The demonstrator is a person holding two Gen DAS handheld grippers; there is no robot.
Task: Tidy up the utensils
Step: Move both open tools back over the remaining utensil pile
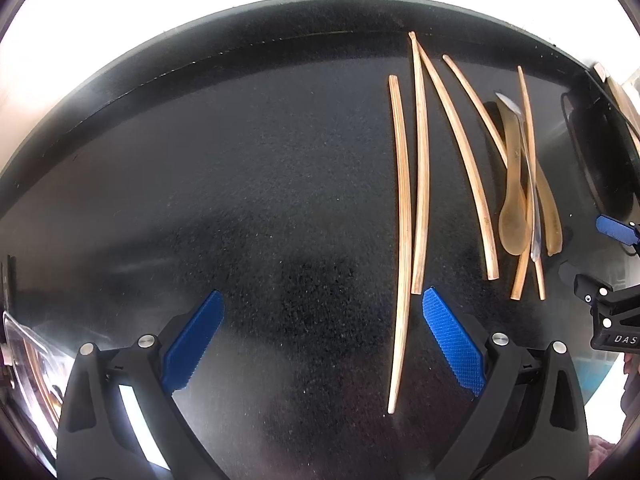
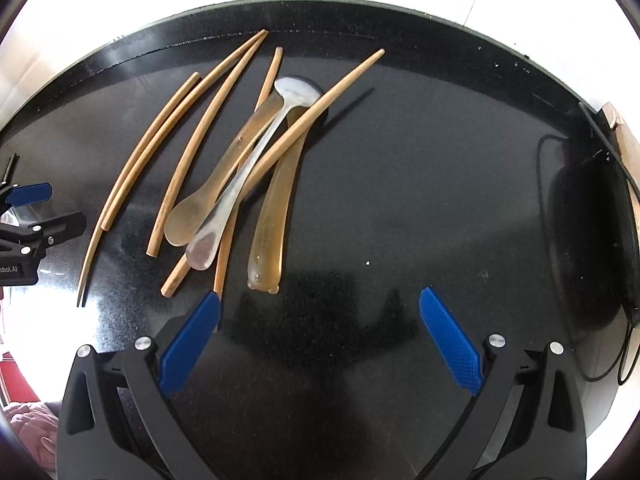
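Both sets of fingers are standing wide with nothing between them. The left gripper point(image 1: 322, 336) is hovering over the bench point(image 1: 200, 160), its right finger just beside the nearest chopstick point(image 1: 403, 236). The right gripper point(image 2: 320, 340) is hanging near the heap where amber spoons point(image 2: 269, 216) and a pale spoon point(image 2: 234, 200) are lying crossed with more chopsticks point(image 2: 208, 124). These are probably light, stiff and smooth, so pinching a chopstick mid-length, or a spoon at its handle, looks safest.

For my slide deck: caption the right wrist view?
Open right gripper above black table near tangled wooden chopsticks and translucent amber spoons.
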